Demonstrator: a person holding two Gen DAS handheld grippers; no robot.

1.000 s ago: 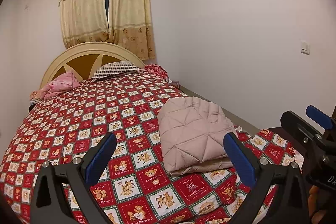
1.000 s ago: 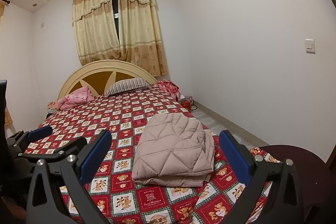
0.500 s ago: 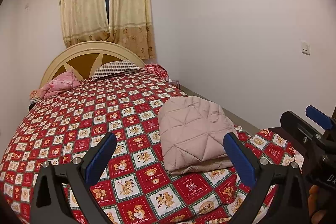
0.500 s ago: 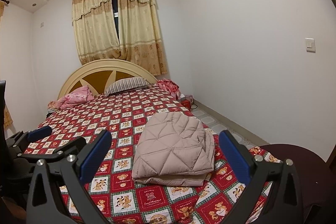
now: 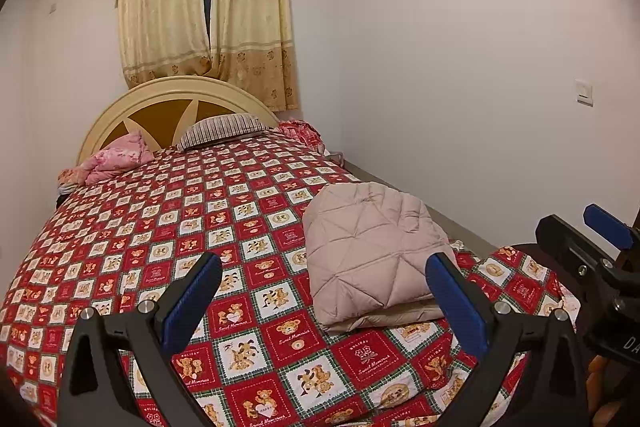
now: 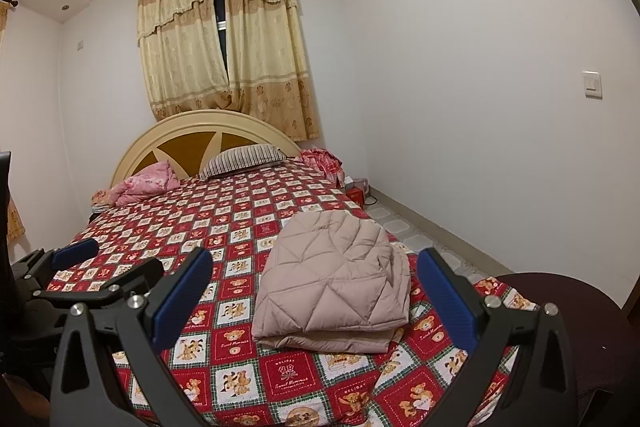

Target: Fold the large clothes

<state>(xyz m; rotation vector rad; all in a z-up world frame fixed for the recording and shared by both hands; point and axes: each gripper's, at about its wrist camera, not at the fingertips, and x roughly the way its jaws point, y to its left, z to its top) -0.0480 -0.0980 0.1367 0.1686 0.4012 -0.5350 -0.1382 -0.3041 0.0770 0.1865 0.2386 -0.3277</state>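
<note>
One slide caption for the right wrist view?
Folded quilted jacket lies on the bed; open right gripper hovers above.

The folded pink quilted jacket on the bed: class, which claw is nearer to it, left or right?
Right, though only slightly. The right claw faces the folded jacket almost squarely, open and hovering short of it. The left claw hangs open off its left side, with the jacket towards its right finger.
</note>
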